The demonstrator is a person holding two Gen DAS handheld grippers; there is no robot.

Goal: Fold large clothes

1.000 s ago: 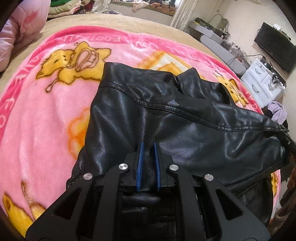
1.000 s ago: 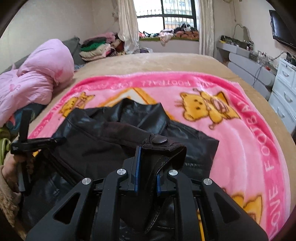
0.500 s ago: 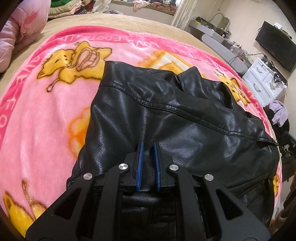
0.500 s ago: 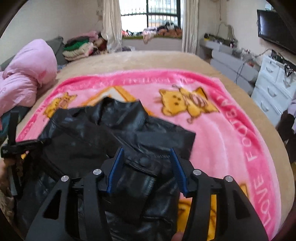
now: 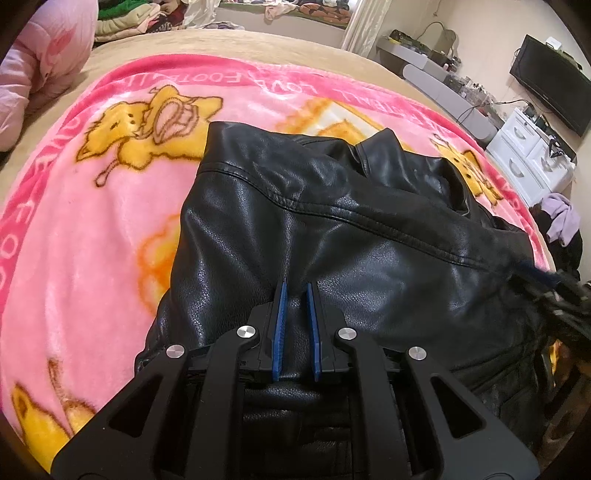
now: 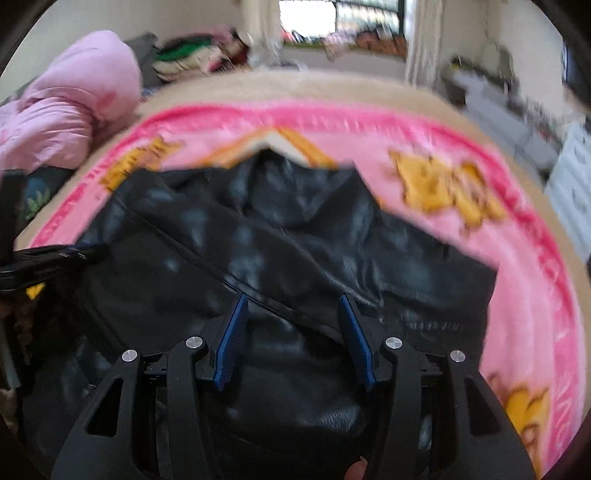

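Observation:
A black leather jacket (image 5: 332, 229) lies partly folded on a pink cartoon blanket (image 5: 92, 221) on the bed. My left gripper (image 5: 296, 291) is shut on a fold of the jacket near its lower edge. My right gripper (image 6: 293, 302) is open and empty, low over the jacket (image 6: 258, 240); this view is blurred by motion. The right gripper shows blurred at the right edge of the left wrist view (image 5: 554, 291), and the left gripper shows at the left edge of the right wrist view (image 6: 44, 258).
A pink quilt (image 6: 66, 110) is heaped at the bed's left. Folded clothes (image 5: 125, 18) are stacked at the far end near the window. A white dresser (image 5: 532, 158) and a TV (image 5: 550, 81) stand to the right of the bed.
My right gripper opened and let go of the jacket's flap with the snap button, which now lies on the jacket. It then moved left over the jacket. My left gripper stayed put.

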